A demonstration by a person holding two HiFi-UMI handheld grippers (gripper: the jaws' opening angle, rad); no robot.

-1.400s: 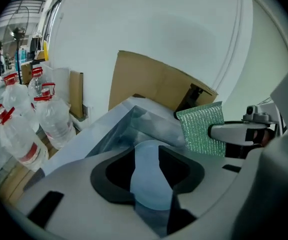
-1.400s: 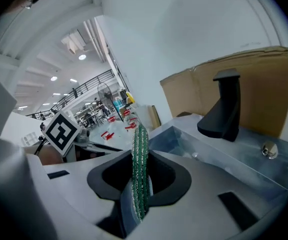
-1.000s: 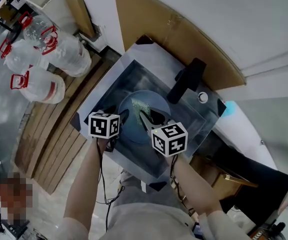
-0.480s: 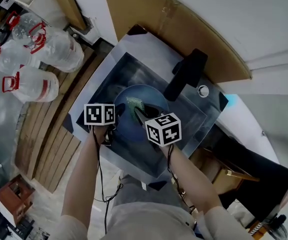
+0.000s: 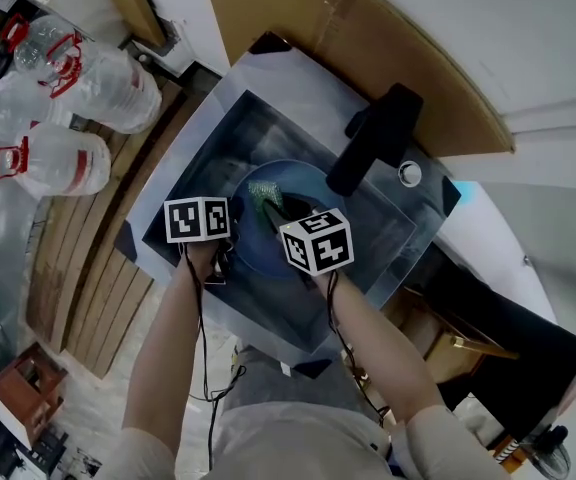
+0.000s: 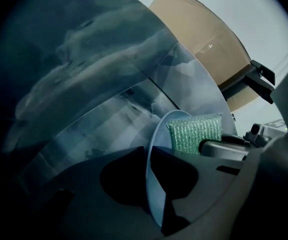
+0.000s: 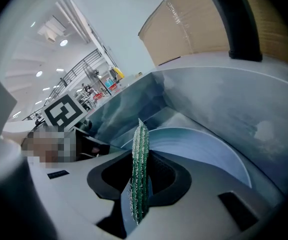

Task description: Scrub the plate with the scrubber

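Observation:
A pale blue plate [image 5: 306, 181] lies tilted in the steel sink [image 5: 228, 118]. My left gripper [image 5: 235, 230] is at its near left rim. In the left gripper view the plate [image 6: 156, 189] stands edge-on between that gripper's [image 6: 150, 173] closing jaws, and both dark jaws touch it. My right gripper [image 5: 274, 211] is shut on a green mesh scrubber [image 5: 264, 194], which rests against the plate's face. The scrubber [image 7: 140, 169] sticks up thin between the right gripper's [image 7: 140, 184] jaws, with the plate [image 7: 204, 149] behind it. The left gripper view also shows the scrubber [image 6: 194, 132].
A black faucet [image 5: 373, 138] reaches over the sink's far side. A curved cardboard sheet [image 5: 368, 38] stands behind the sink. Large water jugs [image 5: 68, 118] sit on wooden boards [image 5: 78, 258] to the left. The sink walls close in around the plate.
The right gripper has carried the scrubber leftward across the plate, toward the left gripper. The two marker cubes now sit closer together. The left gripper has stayed at the plate's rim.

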